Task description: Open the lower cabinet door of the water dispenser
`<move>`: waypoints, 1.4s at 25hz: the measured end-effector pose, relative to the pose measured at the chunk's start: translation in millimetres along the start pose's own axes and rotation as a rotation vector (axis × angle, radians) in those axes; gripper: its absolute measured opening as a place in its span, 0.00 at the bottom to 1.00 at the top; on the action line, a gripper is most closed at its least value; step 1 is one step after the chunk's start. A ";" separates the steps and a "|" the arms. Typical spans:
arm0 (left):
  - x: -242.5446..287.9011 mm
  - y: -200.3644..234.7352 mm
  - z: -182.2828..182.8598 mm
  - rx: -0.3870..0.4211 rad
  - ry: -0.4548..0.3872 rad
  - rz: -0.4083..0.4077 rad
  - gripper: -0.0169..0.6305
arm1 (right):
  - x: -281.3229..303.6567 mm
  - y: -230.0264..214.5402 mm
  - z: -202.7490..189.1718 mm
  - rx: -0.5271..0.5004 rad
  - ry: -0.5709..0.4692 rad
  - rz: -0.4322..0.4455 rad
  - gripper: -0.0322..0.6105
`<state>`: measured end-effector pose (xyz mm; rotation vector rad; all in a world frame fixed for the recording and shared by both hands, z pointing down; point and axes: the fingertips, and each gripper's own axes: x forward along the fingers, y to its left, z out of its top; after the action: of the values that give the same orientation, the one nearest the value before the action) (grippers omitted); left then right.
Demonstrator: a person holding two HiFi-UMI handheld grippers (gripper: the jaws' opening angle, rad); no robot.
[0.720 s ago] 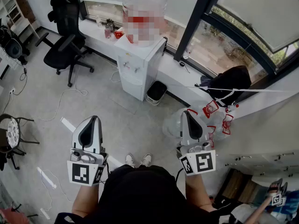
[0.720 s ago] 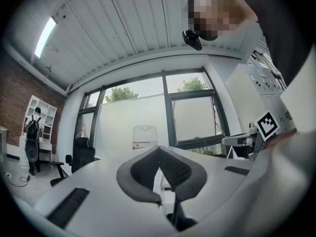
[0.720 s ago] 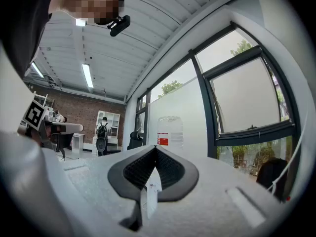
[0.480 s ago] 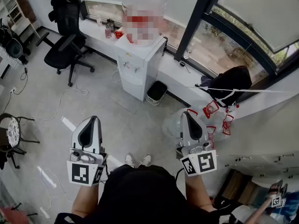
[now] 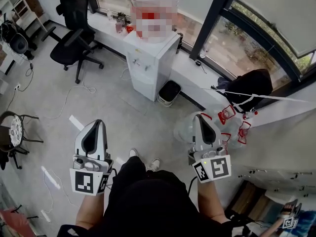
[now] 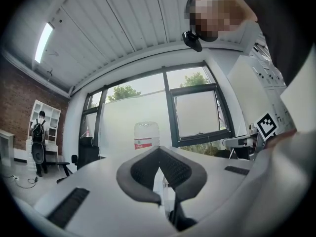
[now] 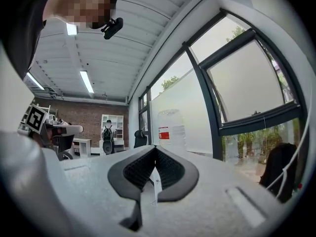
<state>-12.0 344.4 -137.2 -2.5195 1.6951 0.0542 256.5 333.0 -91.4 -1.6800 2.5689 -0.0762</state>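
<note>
The white water dispenser [image 5: 150, 63] stands against the window sill at the far side of the floor, with a big clear bottle [image 5: 154, 4] on top. Its lower cabinet door [image 5: 143, 87] looks closed. Both grippers are held level, well short of it. My left gripper [image 5: 97, 124] is shut with nothing in it, its pads touching in the left gripper view [image 6: 159, 148]. My right gripper [image 5: 200, 116] is shut and empty as well [image 7: 155, 148]. The bottle [image 6: 146, 135] shows straight ahead of the left jaws, and the bottle [image 7: 170, 127] also beyond the right ones.
A small black bin [image 5: 169, 93] stands right of the dispenser. A black office chair [image 5: 74, 38] is at the left and a black bag [image 5: 249, 85] at the right. A clear empty bottle [image 5: 183, 130] lies by my right gripper. Cables and tape strips cross the grey floor [image 5: 123, 122].
The view has shifted towards the dispenser, which now sits slightly nearer. One foot has stepped forward. Both grippers stay shut and keep their places beside the body.
</note>
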 end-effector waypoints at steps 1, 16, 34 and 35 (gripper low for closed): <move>0.1 2.1 -4.2 -0.003 0.011 0.004 0.04 | 1.9 1.0 -3.3 0.001 0.009 0.004 0.06; 137.9 97.3 -43.9 -0.065 0.032 -0.069 0.04 | 155.6 -16.6 -20.7 -0.024 0.078 -0.042 0.06; 288.5 179.5 -71.7 -0.152 0.036 -0.229 0.04 | 313.9 -27.4 -3.9 -0.060 0.071 -0.138 0.06; 290.5 179.3 -69.2 -0.146 0.029 -0.224 0.04 | 316.0 -29.9 -3.4 -0.058 0.067 -0.133 0.06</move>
<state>-70.0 2.3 -105.9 -2.8140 1.4563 0.1279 157.2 31.5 -95.8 -1.9002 2.5265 -0.0669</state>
